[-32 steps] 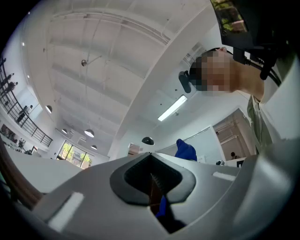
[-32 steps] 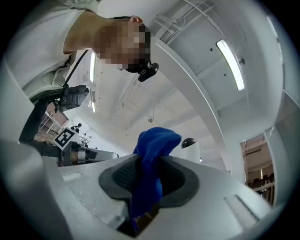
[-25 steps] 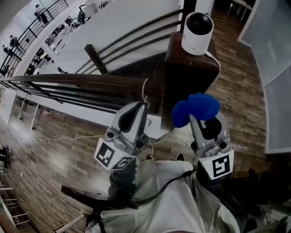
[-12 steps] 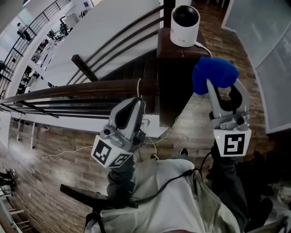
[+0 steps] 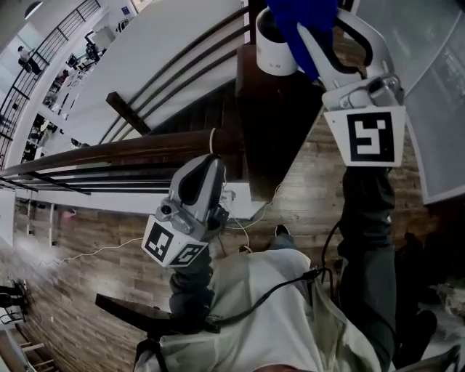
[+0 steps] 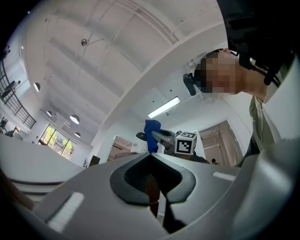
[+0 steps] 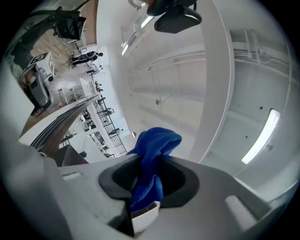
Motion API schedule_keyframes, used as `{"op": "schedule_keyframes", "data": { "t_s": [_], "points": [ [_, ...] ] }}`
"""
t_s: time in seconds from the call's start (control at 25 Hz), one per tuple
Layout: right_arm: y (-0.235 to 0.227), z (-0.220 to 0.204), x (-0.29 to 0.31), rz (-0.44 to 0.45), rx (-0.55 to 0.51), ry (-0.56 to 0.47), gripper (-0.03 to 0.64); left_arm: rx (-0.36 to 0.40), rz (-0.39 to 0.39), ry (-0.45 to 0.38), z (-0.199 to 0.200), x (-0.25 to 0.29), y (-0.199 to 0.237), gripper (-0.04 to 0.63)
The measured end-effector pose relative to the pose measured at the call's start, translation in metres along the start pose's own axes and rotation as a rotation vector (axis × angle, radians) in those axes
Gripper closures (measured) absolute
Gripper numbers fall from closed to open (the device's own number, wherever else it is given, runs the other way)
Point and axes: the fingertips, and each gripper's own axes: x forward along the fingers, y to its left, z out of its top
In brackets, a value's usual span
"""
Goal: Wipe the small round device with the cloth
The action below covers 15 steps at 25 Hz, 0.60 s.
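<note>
The floor (image 5: 312, 189) under me was wood plank, grainy and mid-brown, with one thin white cable (image 5: 94, 251) trailing across it at the lower left of the head view. A dark, smooth wooden handrail (image 5: 109, 152) ran from the left edge toward the middle and met one square dark wooden post (image 5: 265, 116).

On the flat top of that post, at the upper centre of the frame, stood the single small round device (image 5: 270, 51): a short white cylinder with a dark top.

I had two grippers in view, both of grey moulded plastic, and each carried one cube with black-and-white square markers.

The right gripper (image 5: 309, 43) reached up into the upper right, its jaws clamped on the one blue cloth (image 5: 298, 14). The cloth was soft and bunched into folds, and its own view (image 7: 152, 154) showed it pinched between the jaws and spilling out above them. In the head view the cloth overlapped the device's right side; I could not tell whether they touched.

The left gripper (image 5: 207, 171) sat at the middle left, well apart from the device, jaws together with nothing between them (image 6: 152, 178).
</note>
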Motion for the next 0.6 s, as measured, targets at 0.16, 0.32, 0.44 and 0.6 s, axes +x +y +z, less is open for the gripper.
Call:
{"op": "schedule_keyframes", "data": {
  "t_s": [0.16,0.32,0.44,0.6],
  "points": [
    [0.014,-0.008,-0.003,0.060,0.007,0.015,0.508,0.010,0.013,-0.014,0.000,0.005,-0.005,0.592],
    [0.057,-0.023,-0.023,0.174,-0.015,0.067,0.509,0.006,0.036,-0.019,-0.007,0.007,-0.004,0.594],
    [0.072,-0.018,-0.029,0.210,-0.071,0.015,0.508,0.003,0.050,-0.012,-0.013,0.011,-0.004,0.592],
    [0.004,0.004,-0.018,0.038,-0.056,-0.113,0.509,0.005,0.072,-0.004,-0.018,0.011,-0.006,0.592]
  ]
}}
